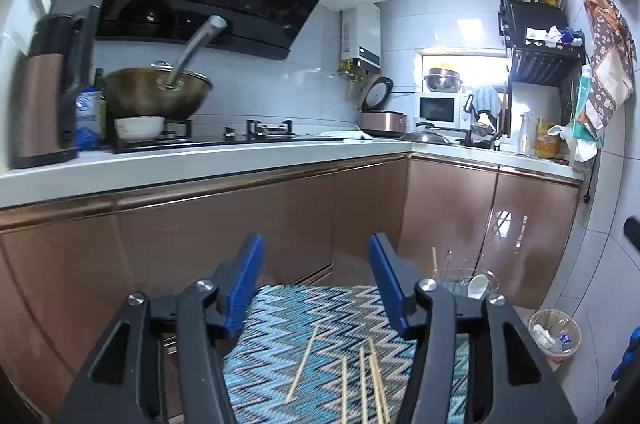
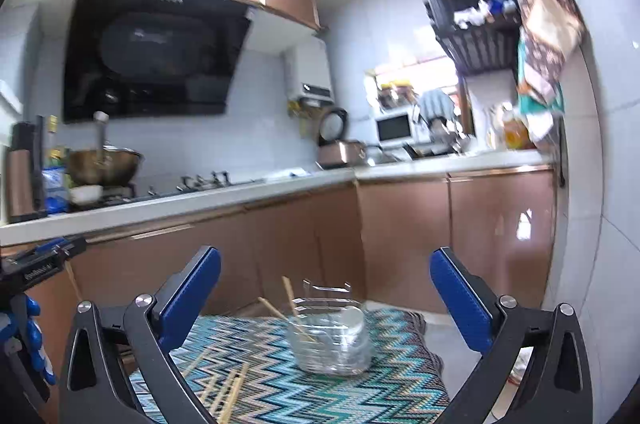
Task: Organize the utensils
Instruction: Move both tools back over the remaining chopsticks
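Observation:
Several wooden chopsticks (image 1: pixel 372 380) lie loose on a zigzag-patterned cloth (image 1: pixel 304 312) below my left gripper (image 1: pixel 316 264), which is open and empty above them. A clear plastic container (image 2: pixel 330 338) stands at the far end of the cloth (image 2: pixel 280 388) and holds two chopsticks and a white spoon (image 2: pixel 352 320). It also shows in the left wrist view (image 1: pixel 466 280). My right gripper (image 2: pixel 325 288) is open and empty, raised in front of the container. More chopsticks (image 2: pixel 230 390) lie near its left finger.
Copper-coloured cabinets (image 1: pixel 240 224) and a white counter (image 1: pixel 200 155) with a wok (image 1: pixel 156 91) and stove stand behind. A waste bin (image 1: pixel 554 334) sits on the floor at the right. The other gripper (image 2: pixel 36 268) shows at the left edge.

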`<state>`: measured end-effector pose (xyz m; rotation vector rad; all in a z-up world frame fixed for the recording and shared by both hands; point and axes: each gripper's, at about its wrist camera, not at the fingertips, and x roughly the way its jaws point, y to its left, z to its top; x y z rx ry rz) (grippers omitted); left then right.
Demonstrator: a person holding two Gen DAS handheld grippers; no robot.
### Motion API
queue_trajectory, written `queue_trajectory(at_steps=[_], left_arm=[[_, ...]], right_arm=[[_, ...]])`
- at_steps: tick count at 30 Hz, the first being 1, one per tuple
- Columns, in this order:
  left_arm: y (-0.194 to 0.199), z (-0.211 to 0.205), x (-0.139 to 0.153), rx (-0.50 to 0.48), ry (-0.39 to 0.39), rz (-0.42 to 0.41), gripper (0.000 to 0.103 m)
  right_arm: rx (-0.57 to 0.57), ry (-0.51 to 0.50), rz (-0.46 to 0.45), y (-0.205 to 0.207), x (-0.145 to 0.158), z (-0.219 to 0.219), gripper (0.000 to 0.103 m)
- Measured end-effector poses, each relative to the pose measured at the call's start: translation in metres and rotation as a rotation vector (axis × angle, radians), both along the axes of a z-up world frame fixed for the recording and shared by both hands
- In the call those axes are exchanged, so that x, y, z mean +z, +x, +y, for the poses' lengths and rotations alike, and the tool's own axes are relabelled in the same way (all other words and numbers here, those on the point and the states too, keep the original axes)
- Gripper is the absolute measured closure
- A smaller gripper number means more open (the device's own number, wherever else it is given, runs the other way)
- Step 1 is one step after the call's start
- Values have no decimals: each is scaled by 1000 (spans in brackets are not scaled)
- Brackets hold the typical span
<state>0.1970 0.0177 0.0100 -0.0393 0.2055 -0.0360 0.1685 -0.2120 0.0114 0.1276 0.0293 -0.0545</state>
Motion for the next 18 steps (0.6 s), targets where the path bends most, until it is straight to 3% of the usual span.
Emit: queue_trajectory(at_steps=[10, 18], left_arm=[[-78, 41, 33, -13, -46, -64, 50], [-98, 55, 38, -52, -49, -27, 50]], right_arm=[[105, -30, -140, -68, 33, 31, 0], [172, -55, -58, -74, 41, 55, 0]])
